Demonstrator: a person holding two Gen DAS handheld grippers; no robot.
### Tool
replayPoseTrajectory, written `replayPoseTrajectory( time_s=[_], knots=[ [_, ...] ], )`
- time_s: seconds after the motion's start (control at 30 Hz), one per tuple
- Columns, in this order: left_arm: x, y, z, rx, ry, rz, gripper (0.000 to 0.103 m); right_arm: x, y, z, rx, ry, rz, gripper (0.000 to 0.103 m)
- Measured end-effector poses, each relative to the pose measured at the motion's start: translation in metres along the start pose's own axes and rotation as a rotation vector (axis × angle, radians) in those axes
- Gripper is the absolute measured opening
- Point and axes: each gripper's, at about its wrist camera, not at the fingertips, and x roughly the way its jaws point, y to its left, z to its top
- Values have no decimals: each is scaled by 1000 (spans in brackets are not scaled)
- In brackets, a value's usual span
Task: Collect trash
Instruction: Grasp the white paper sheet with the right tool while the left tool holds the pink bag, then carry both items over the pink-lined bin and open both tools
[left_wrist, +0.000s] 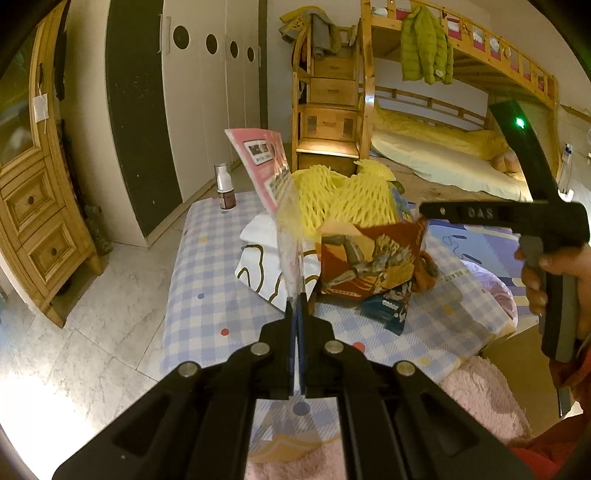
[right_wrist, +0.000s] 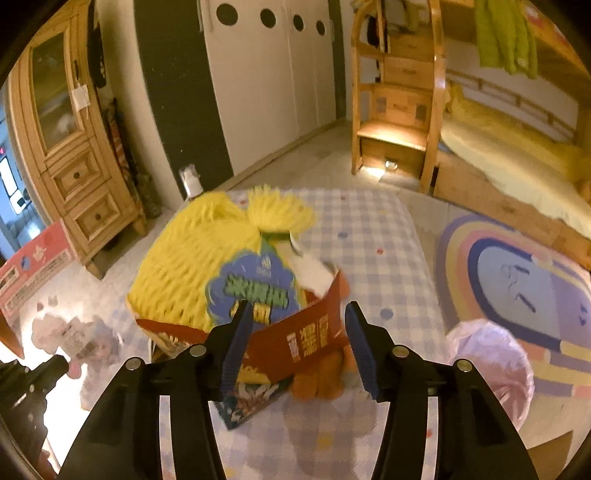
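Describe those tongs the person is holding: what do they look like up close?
Both tongs are matte black plastic linkages with round silver pivot pins. The left tongs and right tongs end in dark blue ribbed pads. From the left camera, the right tool shows a pistol-style handle, faint embossed lettering, a small green light, and a red sleeve.

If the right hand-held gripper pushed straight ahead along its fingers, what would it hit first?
Most likely the red carton, stuffed with yellow foam netting. Its open top edge already sits between the right hand-held gripper fingers, apparently untouched. Depth is hard to judge through the fisheye blur.
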Motion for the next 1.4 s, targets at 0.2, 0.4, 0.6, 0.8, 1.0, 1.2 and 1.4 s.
replayPoseTrajectory(
  time_s=[0.2,0.4,0.6,0.8,1.0,1.2,1.4],
  knots=[
    [-1,-5,-1,10,10,-3,0,-3,-15,-27,70,81,82,36],
    [-7,-13,-4,19,17,-2,0,-7,-22,-42,145,90,103,8],
    [-15,-19,-5,26,9,5,0,-25,-27,-47,161,41,109,0],
    [-25,-30,-2,52,-14,-6,0,-57,-35,-46,198,-36,148,0],
    [-40,-57,11,110,-66,-65,0,-103,-49,-43,206,-140,164,0],
    [-20,-117,35,218,-84,-180,0,-144,-80,-42,181,-249,11,0],
    [26,-199,52,343,-68,-284,0,-146,-142,-65,211,-249,-238,0]
  ],
)
